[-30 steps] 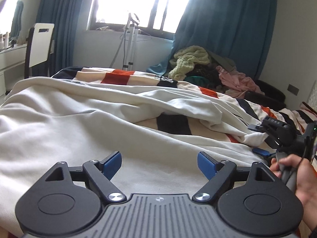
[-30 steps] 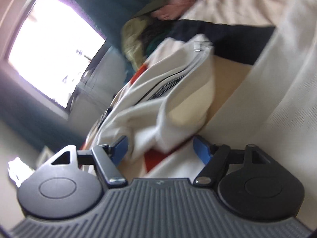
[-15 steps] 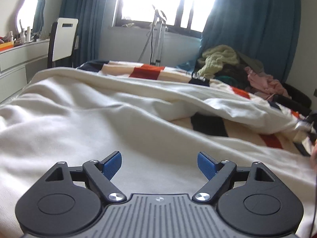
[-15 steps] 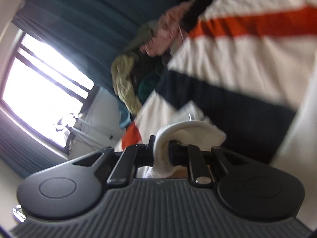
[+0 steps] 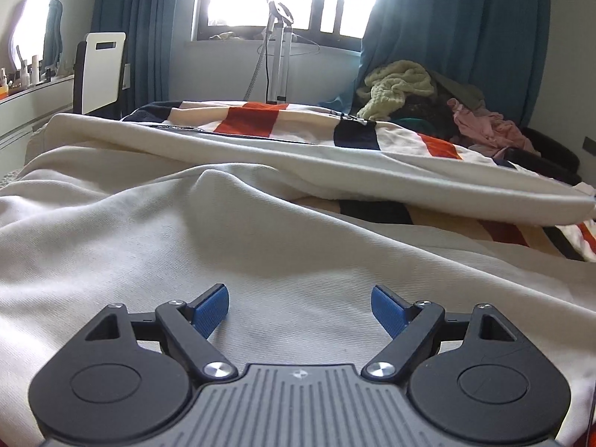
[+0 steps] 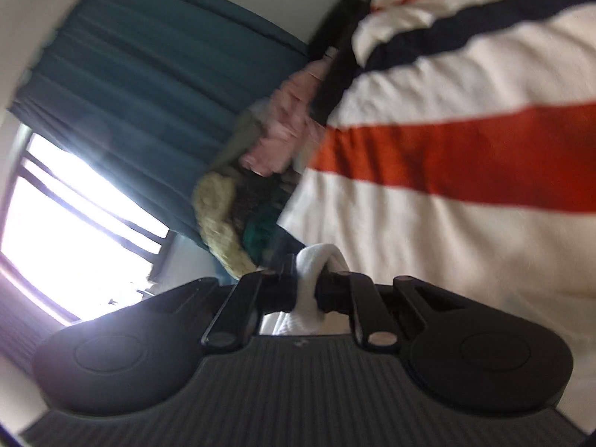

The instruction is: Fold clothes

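Left wrist view: left gripper low centre of frame, jaws spread wide with nothing between them, hovering just over the large cream-white cotton garment. The garment fills the lower and middle frame, spread on the bed with the red, navy and cream striped cover. One long edge of it is lifted taut, running from centre left to the right border.

Right wrist view (rolled, motion-blurred): right gripper at bottom centre, jaws pressed together, pinching a bunched corner of the cream garment. The striped cover fills the right half.

Judgement: a fold is in progress, led by the right gripper. To do it well, keep the pinch firm, carry the edge flat and square across the body, and let the left gripper pin or smooth the ridge at centre frame so no crease gets trapped.

Around: heap of mixed clothes at upper right near the teal curtain; steamer stand under the window; white chair upper left. All well apart from the fold path; only the garment's own slack gets in the way.
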A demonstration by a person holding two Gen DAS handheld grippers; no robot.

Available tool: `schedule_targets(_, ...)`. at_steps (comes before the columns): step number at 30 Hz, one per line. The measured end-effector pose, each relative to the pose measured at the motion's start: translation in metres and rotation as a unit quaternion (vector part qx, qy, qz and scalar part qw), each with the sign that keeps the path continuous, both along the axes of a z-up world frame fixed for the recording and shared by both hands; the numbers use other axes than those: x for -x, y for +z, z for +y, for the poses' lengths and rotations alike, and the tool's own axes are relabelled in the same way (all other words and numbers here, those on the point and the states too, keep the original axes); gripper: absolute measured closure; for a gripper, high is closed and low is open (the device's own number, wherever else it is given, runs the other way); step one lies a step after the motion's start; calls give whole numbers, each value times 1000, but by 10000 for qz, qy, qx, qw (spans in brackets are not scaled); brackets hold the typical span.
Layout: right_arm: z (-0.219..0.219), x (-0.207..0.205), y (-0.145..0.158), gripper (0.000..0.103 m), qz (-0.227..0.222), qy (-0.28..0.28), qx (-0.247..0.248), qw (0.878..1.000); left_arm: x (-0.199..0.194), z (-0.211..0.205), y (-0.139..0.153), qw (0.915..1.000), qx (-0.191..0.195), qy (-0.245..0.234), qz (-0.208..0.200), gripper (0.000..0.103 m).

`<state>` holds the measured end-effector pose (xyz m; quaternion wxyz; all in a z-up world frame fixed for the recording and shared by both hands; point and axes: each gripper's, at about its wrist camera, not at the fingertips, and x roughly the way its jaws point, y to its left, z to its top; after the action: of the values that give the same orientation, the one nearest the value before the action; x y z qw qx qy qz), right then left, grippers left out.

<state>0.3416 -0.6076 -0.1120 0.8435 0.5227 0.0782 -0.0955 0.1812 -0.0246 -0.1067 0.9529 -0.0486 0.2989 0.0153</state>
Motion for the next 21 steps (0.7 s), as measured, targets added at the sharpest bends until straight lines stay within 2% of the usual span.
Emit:
schedule_targets(3,-4,5,-2,91,85,-72,123,9999,1,-3,1,10000,-25,-60,-15,18)
schedule_targets(6,-12,7,-22,91,498,-166,156,9985,3,-4,1,9999,-125,-81,-36,18)
schedule_targets(9,-21,11,-52,91,917,-26,315,9953,5,-5,2,9997,-240,-69,-34,18)
schedule_targets(12,-23,13,-55,91,964,136,488,9941,6,-4,4,9998,-203,-56,-50,18)
schedule_targets(16,-6,14,-34,86,1141,282,982,9882,9,-7,8,9996,-236,-89,-117,18)
schedule_targets(17,1,18,-28,79,1133,363,1128,9865,10,-8,9,9996,-247,-100,-136,18)
schedule_targets(19,15,26,-17,49,1117,524,1420,9822,13,-8,11,9994,-278,-135,-166,18)
schedule_targets(20,22,31,-11,22,1108,604,1565,9796,15,-8,13,9993,-294,-131,-201,18)
schedule_targets(21,29,35,-6,13,1099,684,1709,9767,17,-7,16,9992,-301,-107,-258,18)
